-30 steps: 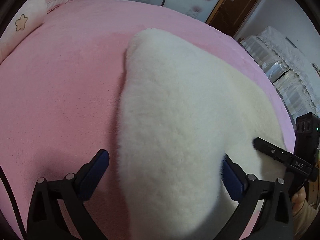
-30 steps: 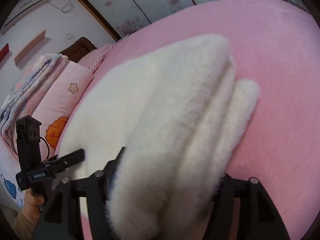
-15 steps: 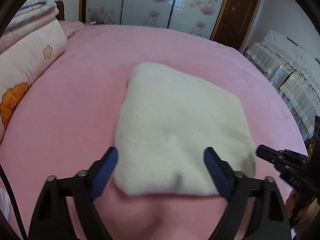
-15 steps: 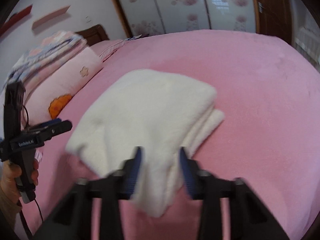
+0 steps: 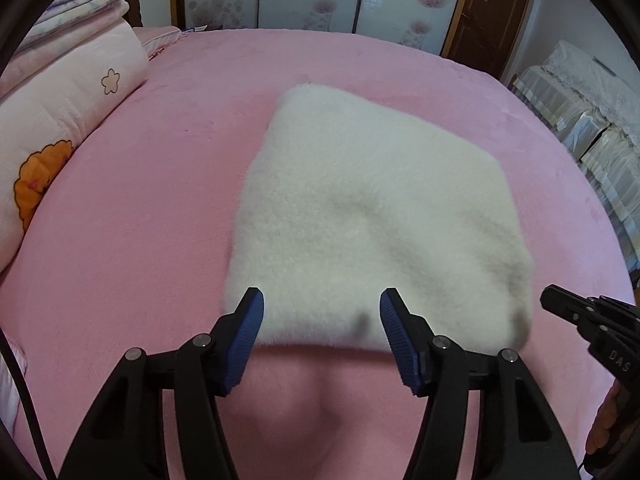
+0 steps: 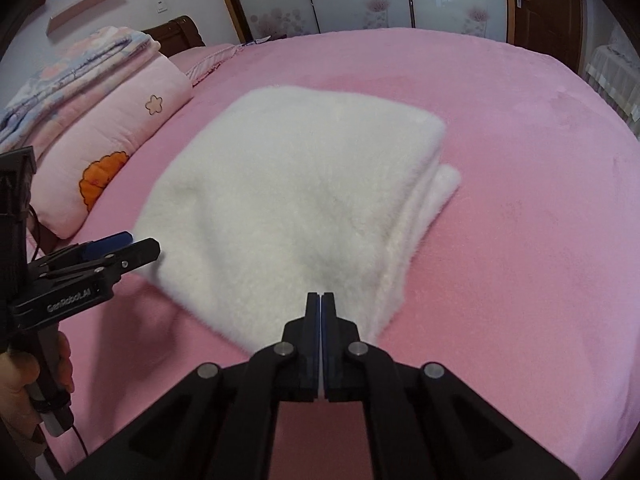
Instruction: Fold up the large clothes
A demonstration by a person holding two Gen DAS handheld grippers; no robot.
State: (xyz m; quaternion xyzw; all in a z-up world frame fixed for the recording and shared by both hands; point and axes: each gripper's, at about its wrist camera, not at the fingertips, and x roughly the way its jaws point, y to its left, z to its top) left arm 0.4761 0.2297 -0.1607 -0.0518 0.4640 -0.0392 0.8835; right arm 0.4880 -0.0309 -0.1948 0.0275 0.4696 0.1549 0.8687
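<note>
The fluffy white garment point(image 5: 372, 216) lay folded on the pink bed point(image 5: 140, 200), near the pink pillow point(image 5: 52, 128). The left tool point(image 5: 322, 306) stayed wide open, holding nothing. The right tool point(image 6: 321, 300) had let go and snapped shut, empty

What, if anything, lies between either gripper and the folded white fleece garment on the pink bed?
Nothing visible does. The left gripper, jaws open, faces the near edge of the white fleece garment with only bare pink bed cover before it. The right gripper, jaws shut, sits right at the garment's near corner.
</note>
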